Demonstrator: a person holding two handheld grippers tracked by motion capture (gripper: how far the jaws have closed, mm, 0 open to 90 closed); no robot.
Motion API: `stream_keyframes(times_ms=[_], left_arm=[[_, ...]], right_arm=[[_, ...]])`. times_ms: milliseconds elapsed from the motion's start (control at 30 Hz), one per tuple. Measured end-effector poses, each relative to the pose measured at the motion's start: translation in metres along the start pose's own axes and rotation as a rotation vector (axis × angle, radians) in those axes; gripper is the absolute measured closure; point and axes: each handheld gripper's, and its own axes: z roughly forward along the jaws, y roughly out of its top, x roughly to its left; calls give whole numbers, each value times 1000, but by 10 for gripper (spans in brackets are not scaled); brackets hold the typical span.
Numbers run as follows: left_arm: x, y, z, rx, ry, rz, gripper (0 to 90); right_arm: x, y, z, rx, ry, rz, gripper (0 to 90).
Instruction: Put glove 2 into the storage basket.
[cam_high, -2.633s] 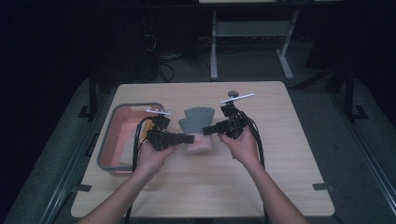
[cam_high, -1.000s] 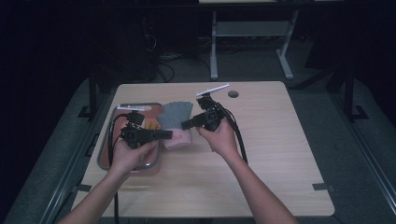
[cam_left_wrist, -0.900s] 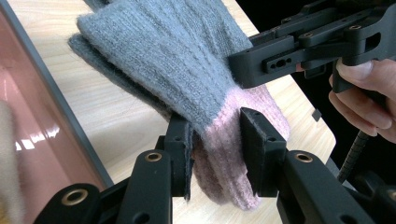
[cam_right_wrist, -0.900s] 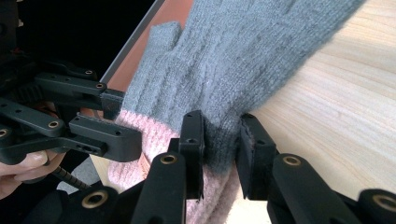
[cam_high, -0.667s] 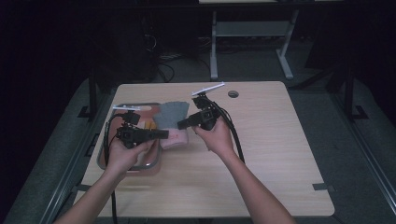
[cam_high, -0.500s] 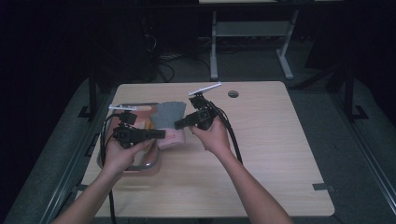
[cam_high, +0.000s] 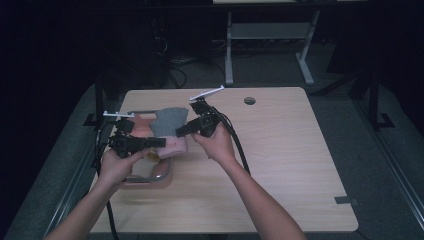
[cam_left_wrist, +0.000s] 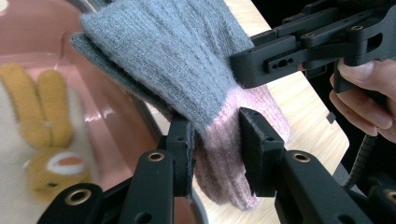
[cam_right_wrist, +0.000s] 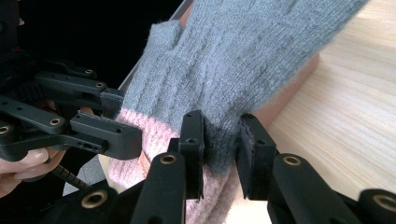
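While the wooden tabletop (cam_high: 280, 160) carries everything, a pink tray (cam_high: 145, 172) with a metal rim sits at its left side, and the knitted glove (cam_high: 169, 122) hangs in the air above the tray's right edge, held between the two claws. The glove is grey over most of its length and pink at the cuff. In the high view the left claw (cam_high: 159, 142) comes in from the left at the pink cuff and the right claw (cam_high: 181, 132) comes from the right at the grey part, so the glove lies stretched between them, with its grey fingers standing up and away from the person. In the left gripper view the left claw (cam_left_wrist: 215, 140) is closed narrow on the glove (cam_left_wrist: 187, 70) just where the grey meets the pink; its jaws have just been closing a little more with the cloth pinched between them. In the right gripper view the right claw (cam_right_wrist: 220, 135) is also narrow, and it grips the grey knit of the glove (cam_right_wrist: 243, 65) close above the pink band. Inside the tray a cream soft toy (cam_left_wrist: 42, 140) with yellow ears lies flat below the glove.
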Motion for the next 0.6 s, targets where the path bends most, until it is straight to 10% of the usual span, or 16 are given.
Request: stream_keyframes(times_ms=[600], left_arm=[[24, 1, -18, 3, 23, -26, 705]], right_arm=[[8, 13, 27, -9, 36, -11, 733]])
